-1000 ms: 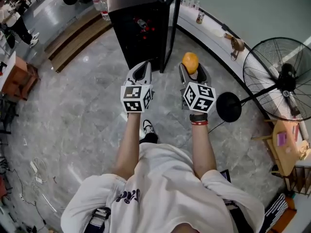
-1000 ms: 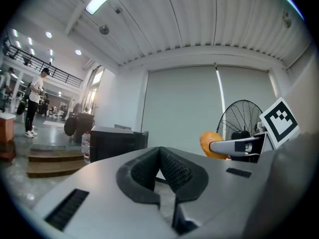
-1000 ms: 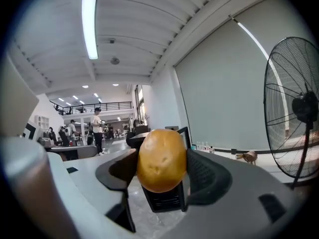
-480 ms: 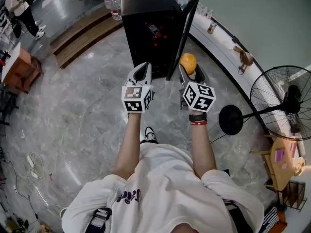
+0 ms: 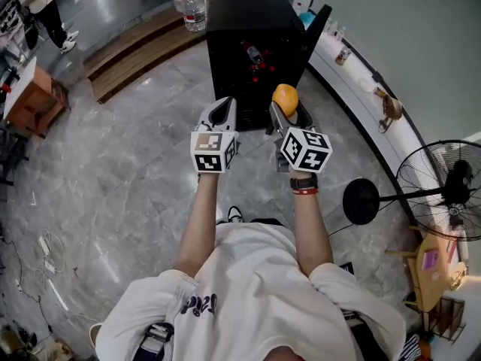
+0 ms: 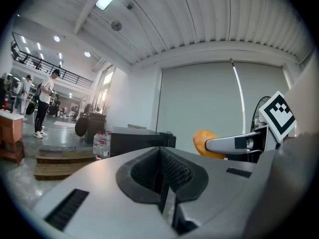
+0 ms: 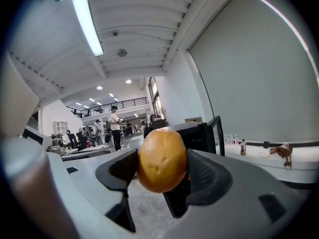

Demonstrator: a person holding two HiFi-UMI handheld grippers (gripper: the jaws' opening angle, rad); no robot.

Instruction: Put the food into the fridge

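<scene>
— Head view first: how about the tongs?
— On the right, right gripper point(image 5: 285, 110) clamped on the orange fruit point(image 5: 285, 98), held out just short of the black fridge point(image 5: 248, 28). On the left, left gripper point(image 5: 223, 110) pressed together with nothing in it, level with the other and just beside it.
— And around the fridge?
— Standing on the grey marble floor point(image 5: 128, 156), with the door point(image 5: 319, 22) swung open to the right. Red things on a shelf inside, too small to name. Water bottles point(image 5: 192, 4) just beside its left side, a standing fan point(image 5: 445, 190) well off to the right.
— Left gripper view?
— Shows jaws closed flat against each other, empty. Beyond them the fridge, with the fruit and the other gripper's jaw off to the right.
— Right gripper view?
— Shows the fruit wedged between both pads point(image 7: 207, 176), touching each, in front of the open fridge and hiding part of its dark interior.
</scene>
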